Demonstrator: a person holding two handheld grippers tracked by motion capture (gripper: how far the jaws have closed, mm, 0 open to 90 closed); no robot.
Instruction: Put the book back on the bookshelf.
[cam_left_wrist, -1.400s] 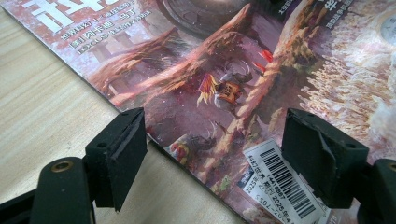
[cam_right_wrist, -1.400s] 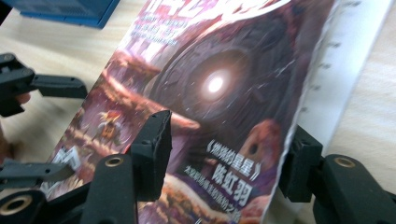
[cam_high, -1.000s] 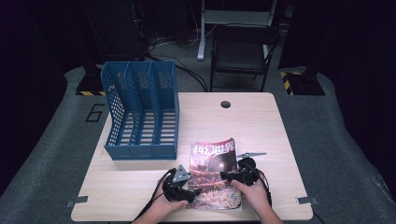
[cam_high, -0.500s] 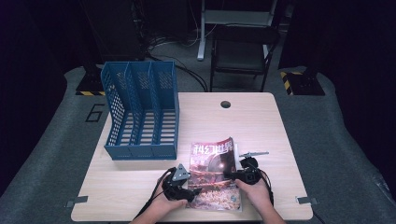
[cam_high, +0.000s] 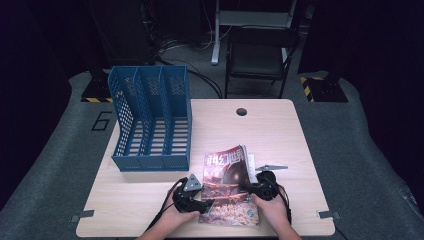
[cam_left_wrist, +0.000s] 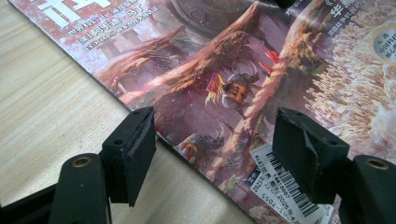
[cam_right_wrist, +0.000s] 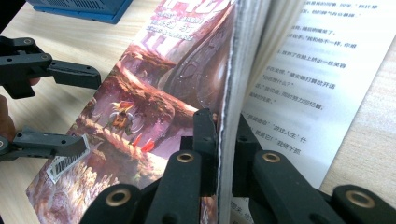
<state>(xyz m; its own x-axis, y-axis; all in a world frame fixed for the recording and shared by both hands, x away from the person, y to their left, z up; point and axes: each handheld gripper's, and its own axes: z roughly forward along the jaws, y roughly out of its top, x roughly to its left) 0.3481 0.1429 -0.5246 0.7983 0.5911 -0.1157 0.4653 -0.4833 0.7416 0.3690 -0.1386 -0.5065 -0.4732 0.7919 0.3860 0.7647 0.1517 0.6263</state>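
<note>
From above: right gripper (cam_high: 254, 189) has just been closing, now it's clamping a wad of the magazine's (cam_high: 227, 187) pages by the open edge, so lifting's prob next. Mag's long axis is running away from the person, title end far.

Left gripper view: left gripper (cam_left_wrist: 212, 144) jaws are closing a bit but gaping, straddling the spine edge w/o pinching.

Right gripper view: pages are standing between its clenched jaws.

Blue file rack (cam_high: 152, 120) blocks table's left; right half open.

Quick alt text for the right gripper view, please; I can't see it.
The right claw has just closed, pinching a raised stack of magazine pages, printed text showing beneath. The left claw stands open across the cover's far edge, above the wooden table.
</note>
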